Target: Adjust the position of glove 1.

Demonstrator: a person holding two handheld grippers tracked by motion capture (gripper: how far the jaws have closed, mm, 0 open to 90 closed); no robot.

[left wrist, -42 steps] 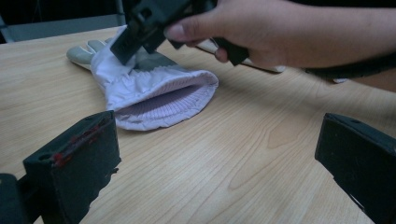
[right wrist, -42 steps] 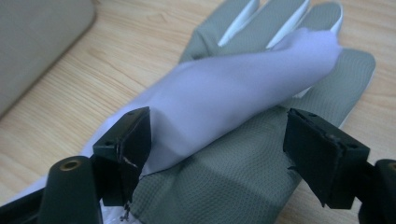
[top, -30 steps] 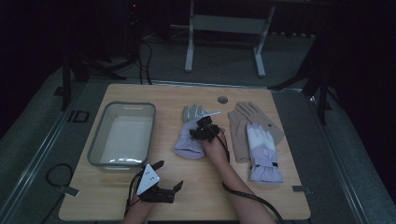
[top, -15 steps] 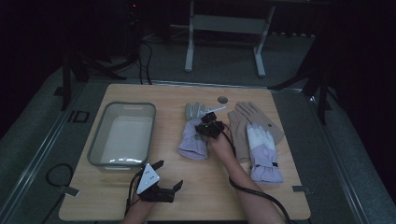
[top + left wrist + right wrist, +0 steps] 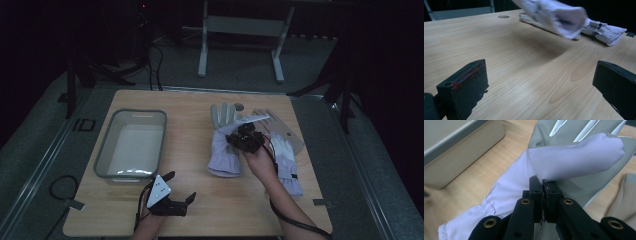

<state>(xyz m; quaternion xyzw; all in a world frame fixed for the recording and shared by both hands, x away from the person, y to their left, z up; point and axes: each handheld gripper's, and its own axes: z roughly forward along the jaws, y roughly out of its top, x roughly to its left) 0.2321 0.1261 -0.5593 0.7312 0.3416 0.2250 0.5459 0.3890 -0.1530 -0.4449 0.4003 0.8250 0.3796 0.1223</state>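
Lavender fabric glove [image 5: 225, 150], soft and light, pinched mid-body by right gripper [image 5: 244, 139] jaws at counter [image 5: 190, 215] centre.
Limp, drapes when lifted; grip a fold or cuff edge. Left gripper [image 5: 172, 202] jaws spread, at 7 o'clock, holding nothing.

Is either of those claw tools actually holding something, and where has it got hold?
Yes: the right gripper pinches the left glove by a fold of its lavender fabric. The left gripper holds nothing.

Tub [image 5: 131, 145] left on the table [image 5: 190, 115] — two gloves [image 5: 225, 145] right.
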